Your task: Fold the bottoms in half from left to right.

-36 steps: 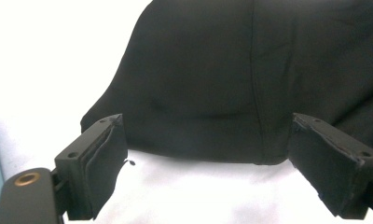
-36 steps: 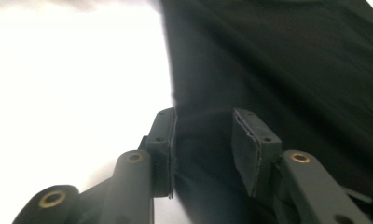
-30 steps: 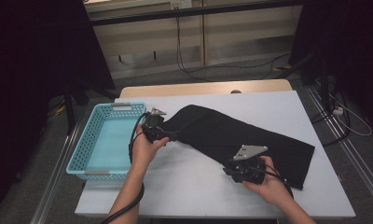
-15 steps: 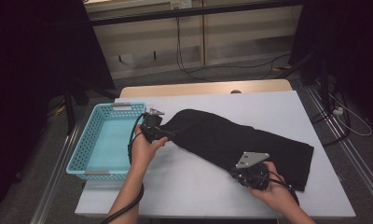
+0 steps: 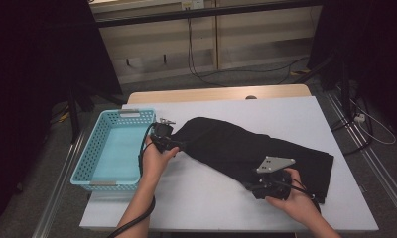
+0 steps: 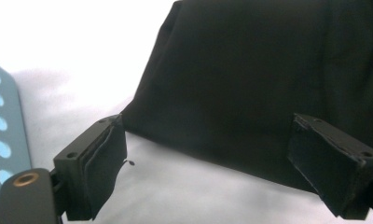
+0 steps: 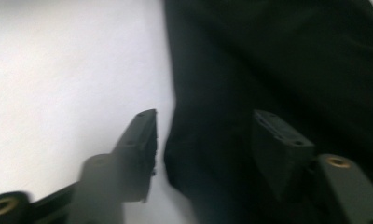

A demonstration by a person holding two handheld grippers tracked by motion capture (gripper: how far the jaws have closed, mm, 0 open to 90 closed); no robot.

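A black cloth (image 5: 246, 148) lies folded in a long strip, running diagonally across the white table (image 5: 196, 198). My left gripper (image 5: 177, 144) is at the cloth's left end, open. In the left gripper view its jaws (image 6: 212, 172) stand wide apart around the cloth's near edge (image 6: 268, 84). My right gripper (image 5: 252, 187) is at the near edge of the cloth's right part, also open. The blurred right gripper view has that gripper (image 7: 208, 149) straddling the cloth's edge (image 7: 278, 70), its left jaw over bare table.
A light blue perforated basket (image 5: 101, 159) with nothing in it stands on the table's left side, close to my left hand; its wall (image 6: 3, 140) is at the left of the left gripper view. Bare table lies in front of the cloth.
My right gripper has slid a little to the right and nearer along the cloth's near edge. The left gripper and the cloth have stayed in place.
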